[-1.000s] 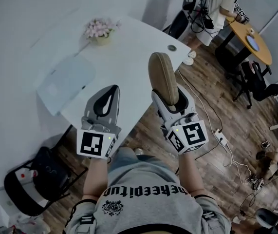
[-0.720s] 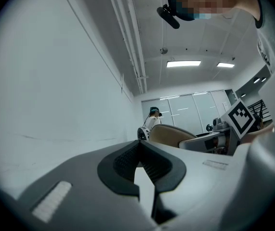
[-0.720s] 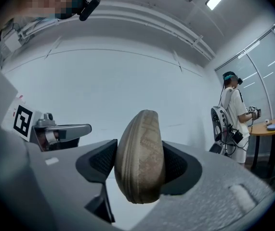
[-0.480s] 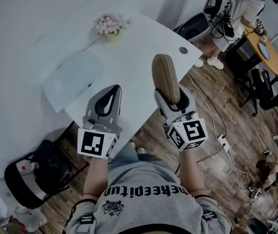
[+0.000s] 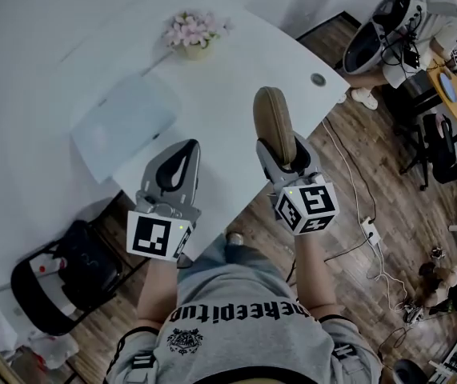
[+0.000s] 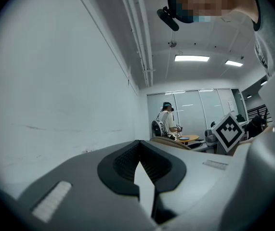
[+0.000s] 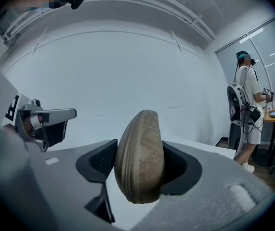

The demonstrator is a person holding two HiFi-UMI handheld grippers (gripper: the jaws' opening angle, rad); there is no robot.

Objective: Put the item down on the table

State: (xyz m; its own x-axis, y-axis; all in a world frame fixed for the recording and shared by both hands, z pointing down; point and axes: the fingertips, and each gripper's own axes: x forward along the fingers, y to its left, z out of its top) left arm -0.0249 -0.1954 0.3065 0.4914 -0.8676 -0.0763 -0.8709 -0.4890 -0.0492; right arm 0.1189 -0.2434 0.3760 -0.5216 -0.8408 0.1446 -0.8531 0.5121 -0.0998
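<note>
Right gripper view has the right gripper (image 7: 139, 165) clenched on a tan, oval, ribbed woven item (image 7: 140, 148), which stands on edge between the two dark pads. Head view places that item in the air above the near right edge of the white curved table (image 5: 236, 62), not touching it. To its left, the left gripper (image 5: 180, 157) hangs over the table's near edge, jaws closed together with nothing between them. Farther left lies a pale flat rectangular pad (image 5: 128, 126); a small pot of pink flowers (image 5: 194, 34) stands at the far side.
</note>
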